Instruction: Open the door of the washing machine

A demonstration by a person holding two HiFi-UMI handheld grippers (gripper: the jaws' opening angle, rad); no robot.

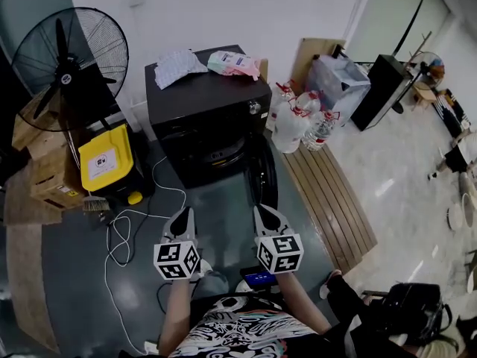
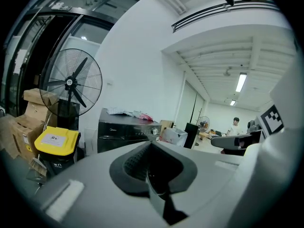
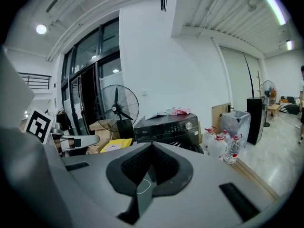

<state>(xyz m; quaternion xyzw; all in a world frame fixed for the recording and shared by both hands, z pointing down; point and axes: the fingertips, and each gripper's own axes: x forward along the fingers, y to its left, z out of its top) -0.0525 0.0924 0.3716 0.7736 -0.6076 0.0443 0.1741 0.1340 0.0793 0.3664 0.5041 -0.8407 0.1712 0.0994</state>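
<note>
Looking at black washer [image 1: 201,95] against the wall [image 1: 223,6], between fan [image 1: 71,66] and bottles [image 1: 298,121], with door [image 1: 262,176] swung open to the right of the drum [image 1: 216,154]. Holding left gripper [image 1: 182,215] and right gripper [image 1: 267,213] side by side in front of it, well apart from washer, both with jaws pressed together on nothing. Spotting cloth [image 1: 177,67] and pink pack [image 1: 235,63] on top.

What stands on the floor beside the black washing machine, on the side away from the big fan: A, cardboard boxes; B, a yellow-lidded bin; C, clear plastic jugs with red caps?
C: the clear red-capped plastic jugs cluster against the right side of the black washing machine in the head view.
</note>
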